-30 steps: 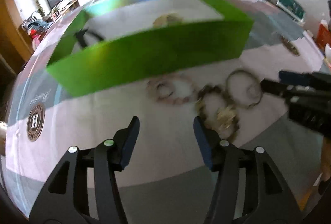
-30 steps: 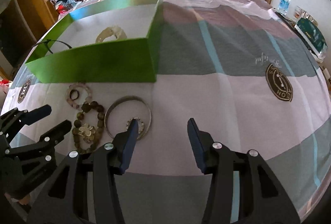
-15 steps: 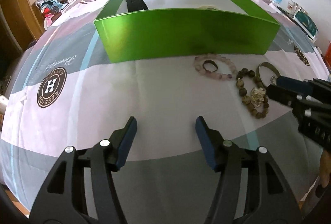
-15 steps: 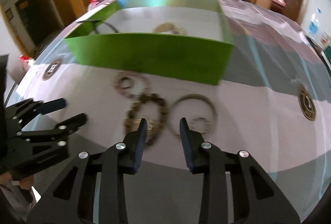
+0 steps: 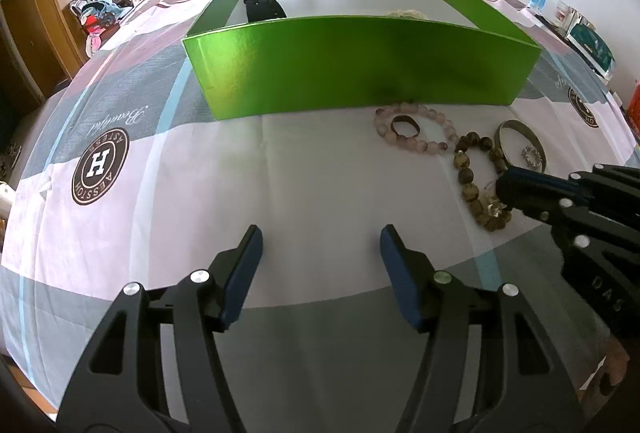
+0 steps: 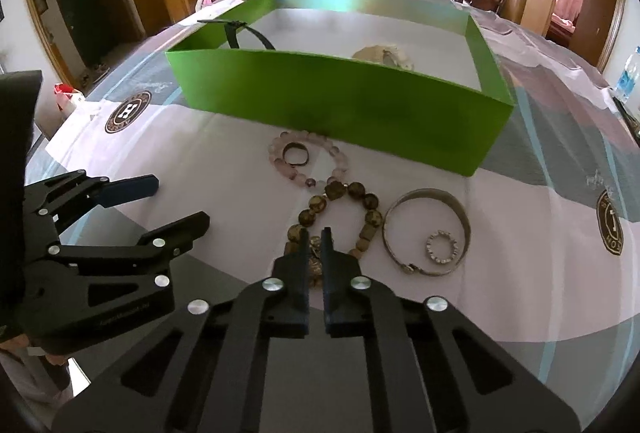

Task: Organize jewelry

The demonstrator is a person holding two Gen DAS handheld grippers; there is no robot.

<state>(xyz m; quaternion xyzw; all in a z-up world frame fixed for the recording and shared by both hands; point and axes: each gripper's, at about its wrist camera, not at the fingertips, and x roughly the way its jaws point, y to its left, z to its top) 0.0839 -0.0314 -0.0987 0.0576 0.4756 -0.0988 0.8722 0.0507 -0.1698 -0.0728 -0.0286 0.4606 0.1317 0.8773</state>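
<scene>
Lying on the counter (image 6: 224, 161) before the green box (image 6: 340, 105), the brown bead bracelet (image 6: 370, 217) is pinched at its near edge by the right hand-held gripper (image 6: 316, 237), its jaws just closed. The left hand-held gripper (image 5: 320, 247) hovers half open, empty.

Both wrist views: close, downward, shared jewelry (image 5: 480, 177).

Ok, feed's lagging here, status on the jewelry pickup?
Right gripper shut on brown bead bracelet, still on the cloth. Left gripper open, empty. Green box just behind; nothing blocking.
</scene>
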